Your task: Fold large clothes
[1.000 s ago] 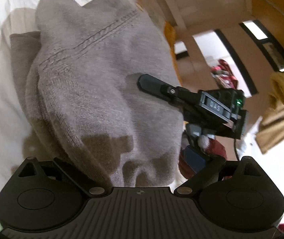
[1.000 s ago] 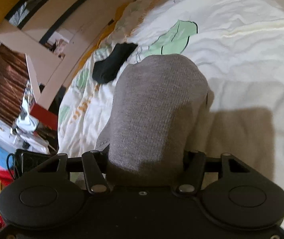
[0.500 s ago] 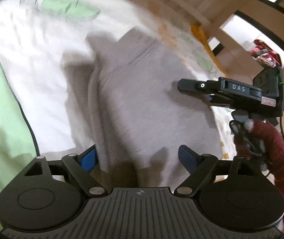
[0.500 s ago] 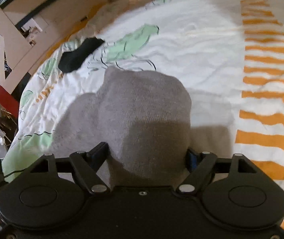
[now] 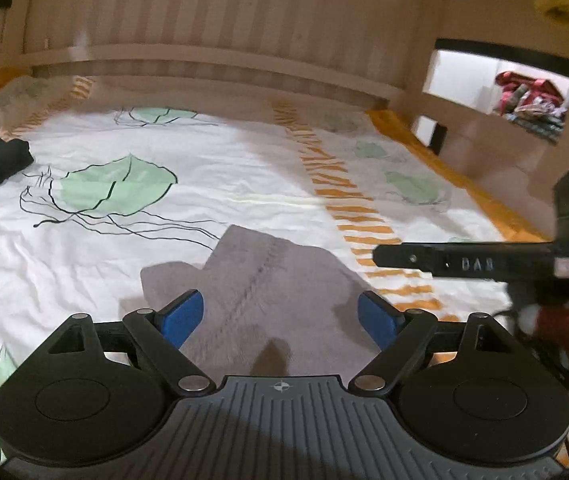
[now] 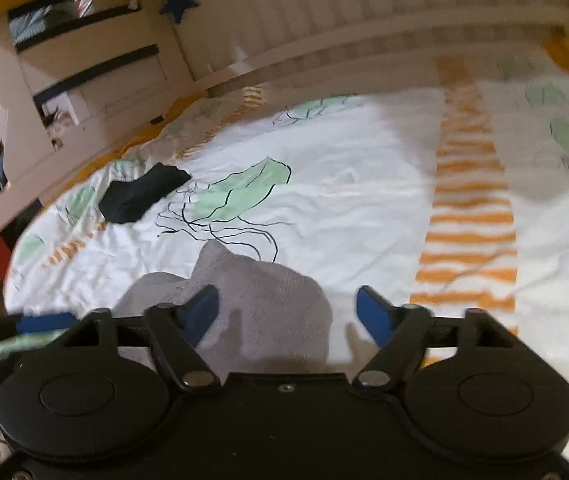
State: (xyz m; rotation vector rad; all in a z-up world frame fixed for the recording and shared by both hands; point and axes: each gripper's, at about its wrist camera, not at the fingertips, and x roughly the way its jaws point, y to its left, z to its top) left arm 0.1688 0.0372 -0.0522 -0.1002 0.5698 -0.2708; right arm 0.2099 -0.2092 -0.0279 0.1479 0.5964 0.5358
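Black hand-held gripper [image 5: 280, 312] — blue fingertip pads [image 5: 182, 316], silver screws.

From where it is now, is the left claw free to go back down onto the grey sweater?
Probably yes. The left claw is open with the grey sweater lying flat right ahead between its fingers, and nothing sits on it. The right claw is off to the side.

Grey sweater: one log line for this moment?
grey sweater folded on bedsheet | left hand-held gripper open | right hand-held gripper open

"DAS" in pale letters on side of right gripper [image 5: 480, 265], left wrist view; slightly blurred.
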